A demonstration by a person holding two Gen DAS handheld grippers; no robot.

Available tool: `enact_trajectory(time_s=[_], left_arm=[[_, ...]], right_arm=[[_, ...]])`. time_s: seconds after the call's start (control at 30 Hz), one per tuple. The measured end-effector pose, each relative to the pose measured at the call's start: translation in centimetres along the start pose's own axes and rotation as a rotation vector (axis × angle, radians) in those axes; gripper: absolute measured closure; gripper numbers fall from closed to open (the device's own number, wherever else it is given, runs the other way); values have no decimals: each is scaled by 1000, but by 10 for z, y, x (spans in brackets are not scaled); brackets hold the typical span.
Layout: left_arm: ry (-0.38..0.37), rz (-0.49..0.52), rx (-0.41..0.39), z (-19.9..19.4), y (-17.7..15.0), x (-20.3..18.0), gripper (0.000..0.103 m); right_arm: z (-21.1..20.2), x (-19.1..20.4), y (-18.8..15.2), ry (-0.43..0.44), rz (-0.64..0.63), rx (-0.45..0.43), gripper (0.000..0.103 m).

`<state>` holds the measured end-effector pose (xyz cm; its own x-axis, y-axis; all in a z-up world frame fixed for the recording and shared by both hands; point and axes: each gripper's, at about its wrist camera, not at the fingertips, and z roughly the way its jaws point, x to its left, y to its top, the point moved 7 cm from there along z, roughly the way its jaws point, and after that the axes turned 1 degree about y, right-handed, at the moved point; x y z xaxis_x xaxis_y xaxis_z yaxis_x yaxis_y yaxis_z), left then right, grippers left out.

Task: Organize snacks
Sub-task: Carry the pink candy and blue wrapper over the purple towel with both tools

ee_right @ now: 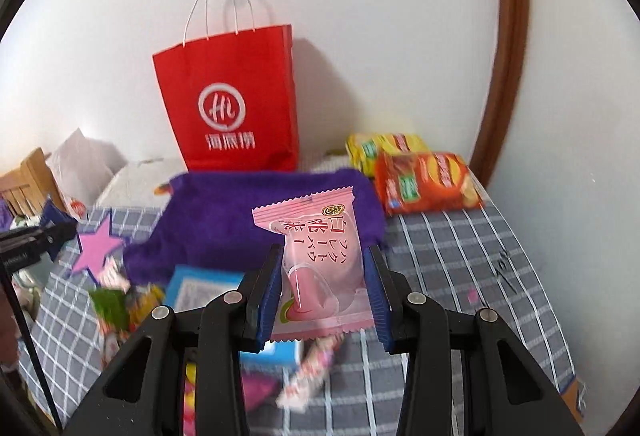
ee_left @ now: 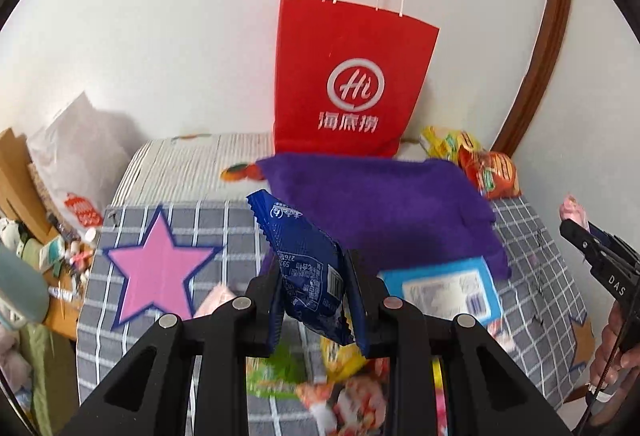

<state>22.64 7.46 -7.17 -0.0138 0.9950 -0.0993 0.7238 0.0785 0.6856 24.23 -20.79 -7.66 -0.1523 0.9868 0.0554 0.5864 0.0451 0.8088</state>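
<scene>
Two grippers, two snacks, both up in the air. The left gripper (ee_left: 316,300) has its jaws clamped on a blue packet (ee_left: 304,256), pinched across its lower half between the blue pads; the packet stands tilted, its crimped top edge leaning up and left, well clear of the jaws, its bottom corner poking out below them. The right gripper (ee_right: 322,294) has its jaws clamped on a pink packet (ee_right: 320,268), squeezed at both side edges, upright, with its top seal rising above the pads and its bottom seal hanging just under them.

Below both lies a grey checked cloth (ee_right: 440,276) with a pink star (ee_left: 160,260). A purple pouch (ee_left: 384,196) sits at the centre, beyond both held packets. Behind it, against the white wall, a red paper bag (ee_right: 236,104) stands upright, handles up. To the right of the pouch, at the back corner, an orange chip bag (ee_right: 428,182) lies just in front of a yellow one (ee_right: 384,146), the two touching. Near the jaws, a light blue box (ee_left: 448,288) lies flat beside the pouch, and a blurred heap of loose snacks (ee_left: 340,388) spreads under the left gripper.
</scene>
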Motion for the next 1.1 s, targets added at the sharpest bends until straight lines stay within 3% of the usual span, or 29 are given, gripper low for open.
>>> enact_trajectory(time_s=[0.53,0.83,1.1], left_arm=[[-19,-51,25,81,73,-15,77],[-41,-55,86,135,80,-26,77],[-70,-44,144,179,78,-35,77]], right_arm=[[106,3,82,91,43,52,63],[164,-6,71,91,12,112,63],[200,-12,50,95,-22,221,63]])
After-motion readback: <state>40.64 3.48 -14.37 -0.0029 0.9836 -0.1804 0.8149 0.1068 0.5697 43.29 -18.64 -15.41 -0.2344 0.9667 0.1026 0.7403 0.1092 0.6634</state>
